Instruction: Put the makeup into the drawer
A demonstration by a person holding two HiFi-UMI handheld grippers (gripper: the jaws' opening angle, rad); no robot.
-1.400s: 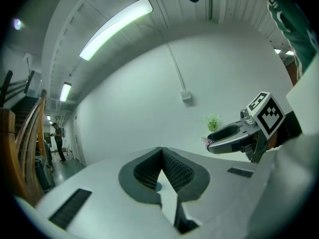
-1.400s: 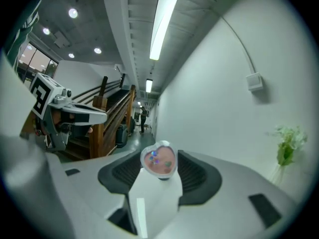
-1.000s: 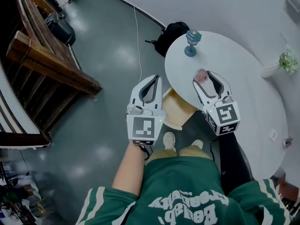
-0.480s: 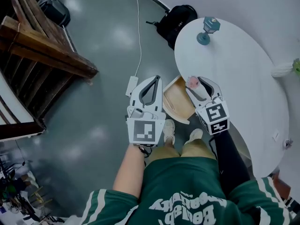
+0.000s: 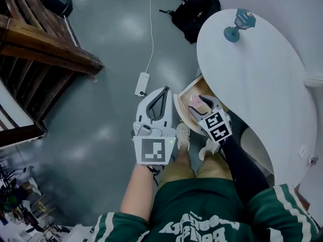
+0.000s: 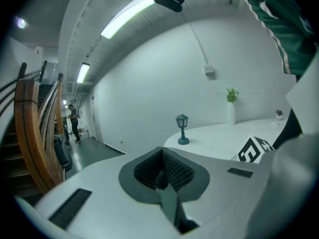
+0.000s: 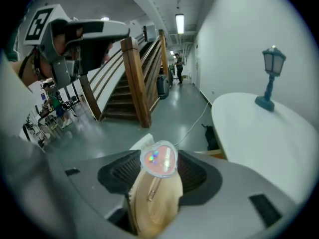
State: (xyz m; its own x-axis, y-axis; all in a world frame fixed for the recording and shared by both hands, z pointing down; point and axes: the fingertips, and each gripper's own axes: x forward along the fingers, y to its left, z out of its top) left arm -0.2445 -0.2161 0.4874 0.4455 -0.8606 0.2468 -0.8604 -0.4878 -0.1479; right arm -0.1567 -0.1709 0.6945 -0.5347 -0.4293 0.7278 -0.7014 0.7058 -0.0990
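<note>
The makeup (image 5: 195, 101) is a pink heart-shaped case on a beige body, and my right gripper (image 5: 198, 105) is shut on it. It hangs over the open wooden drawer (image 5: 198, 88) that sticks out from under the white round table (image 5: 262, 79). In the right gripper view the heart lid (image 7: 158, 160) stands up between the jaws of the right gripper (image 7: 155, 193). My left gripper (image 5: 164, 92) is to the left of the drawer, over the floor, shut with nothing in it. The left gripper view shows the left gripper (image 6: 169, 190) with its tips together.
A teal lantern lamp (image 5: 237, 24) stands at the table's far end, with a black backpack (image 5: 197, 11) on the floor beside it. A white power strip (image 5: 141, 83) with its cable lies left of the drawer. A wooden staircase (image 5: 45, 49) fills the upper left. The person's shoes (image 5: 182, 135) are just below the drawer.
Both grippers have come down. The right one carried the makeup from over the table's edge down and to the left, over the open drawer. The left stayed shut.
</note>
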